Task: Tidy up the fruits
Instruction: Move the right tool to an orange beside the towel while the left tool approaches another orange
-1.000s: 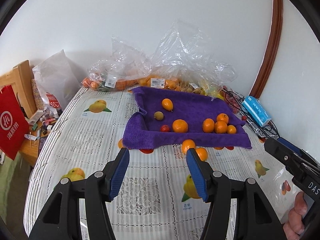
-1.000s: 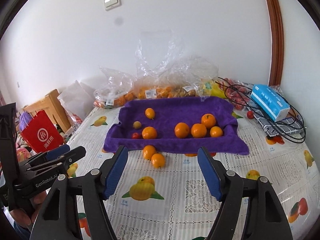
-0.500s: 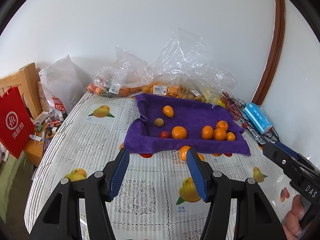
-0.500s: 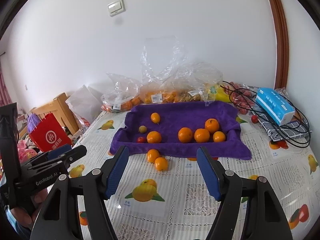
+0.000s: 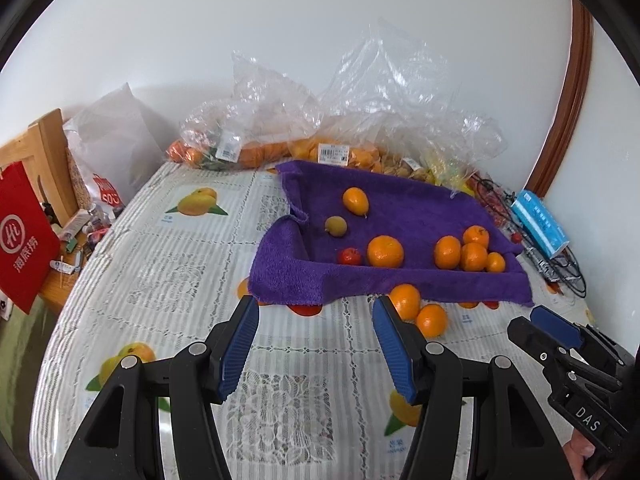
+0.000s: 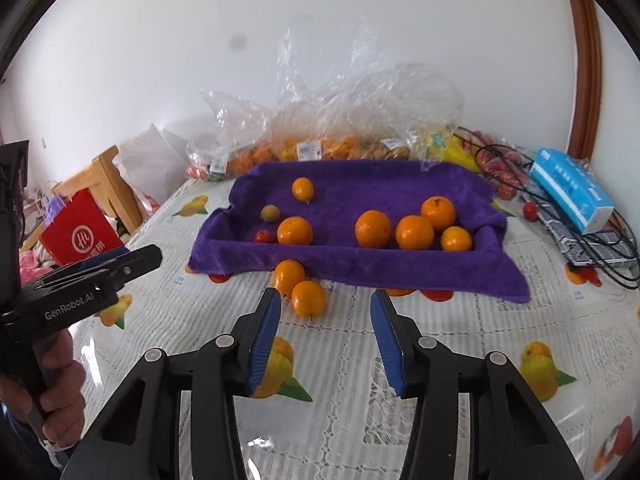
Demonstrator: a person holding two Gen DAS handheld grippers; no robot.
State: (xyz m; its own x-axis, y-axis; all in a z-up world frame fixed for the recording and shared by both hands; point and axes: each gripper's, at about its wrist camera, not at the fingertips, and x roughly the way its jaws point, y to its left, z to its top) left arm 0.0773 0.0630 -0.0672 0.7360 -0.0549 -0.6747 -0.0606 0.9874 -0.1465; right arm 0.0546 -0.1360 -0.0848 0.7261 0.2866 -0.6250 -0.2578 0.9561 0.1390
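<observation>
A purple towel [image 6: 360,268] lies bunched like a tray on the table and holds several oranges [image 6: 373,229], a small red fruit [image 6: 263,236] and a yellowish fruit [image 6: 270,213]. Two loose oranges [image 6: 308,299] sit on the tablecloth against the towel's front edge. My right gripper [image 6: 326,300] hovers just short of the nearer one. Its jaws are closing, and the pads touch nothing. My left gripper [image 5: 316,308] stands open and empty before the towel's [image 5: 400,280] left front corner, with the loose oranges [image 5: 431,320] beside its right finger.
Clear plastic bags of fruit [image 6: 320,148] line the wall behind the towel. A blue tissue pack [image 6: 572,188] and black cables [image 6: 560,220] lie at the right. A red paper bag [image 6: 78,232] and a wooden chair [image 6: 108,184] stand off the table's left edge.
Both grippers have dropped lower and come closer to the towel and the two loose oranges. The right gripper's jaws have narrowed; the left gripper's gap is unchanged.
</observation>
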